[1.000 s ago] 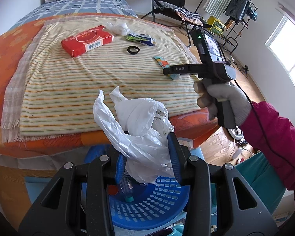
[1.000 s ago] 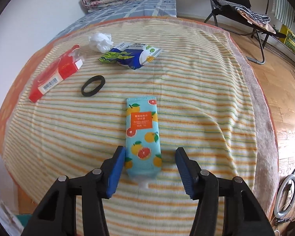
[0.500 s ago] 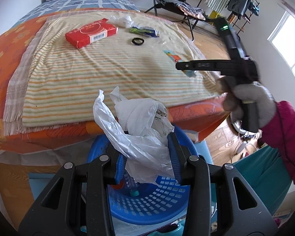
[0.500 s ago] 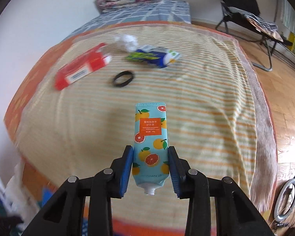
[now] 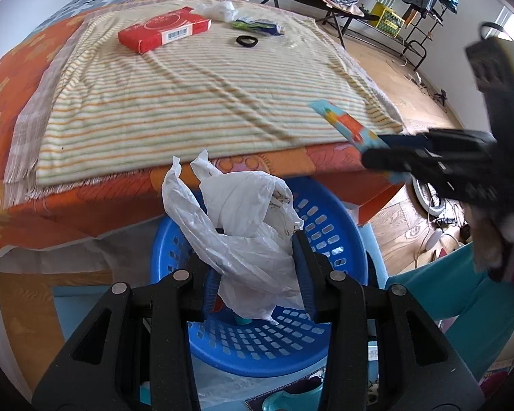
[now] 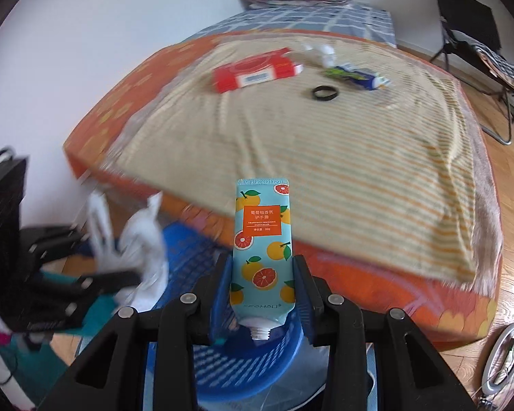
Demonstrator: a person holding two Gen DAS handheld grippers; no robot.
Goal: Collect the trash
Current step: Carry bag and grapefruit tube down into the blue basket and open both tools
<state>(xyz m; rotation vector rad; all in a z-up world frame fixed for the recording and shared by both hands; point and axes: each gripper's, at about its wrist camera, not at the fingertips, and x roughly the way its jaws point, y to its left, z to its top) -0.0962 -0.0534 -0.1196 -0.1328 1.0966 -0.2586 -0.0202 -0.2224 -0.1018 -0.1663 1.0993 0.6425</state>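
Left gripper: the left gripper [image 5: 257,270] is partly closed on a crumpled white plastic bag [image 5: 246,236], its pads pressing the bag from both sides; it hangs directly above the blue basket [image 5: 339,212].
Right gripper: the right gripper [image 6: 262,294] is clamped on the hand cream tube [image 6: 263,239], pads against the tube's two flat edges, nothing else between them.
Tube's long axis: it runs straight along the fingers, crimped end pointing away from the hand, open threaded neck toward the palm; no cap is visible.
Tube's place: off the bed [image 6: 377,178], in the air beyond the bed's near edge and partly over the basket's rim in the right wrist view.
Key relation: the basket lies below and slightly left of the tube; the bag already sits over the basket's middle, so the left hand appears nearer to a clean drop.
Judged step: carrying both pieces to the basket; release looks close for the bag, with a short further shift left for the tube.
Risk: the bag fills much of the opening, so the tube may glance off it or the rim.
Left on the bed: a red box [image 5: 164,32], a crumpled tissue [image 5: 219,10], a snack wrapper [image 5: 257,26] and a black ring [image 5: 246,41], all toward the far end of the striped blanket [image 5: 188,102].
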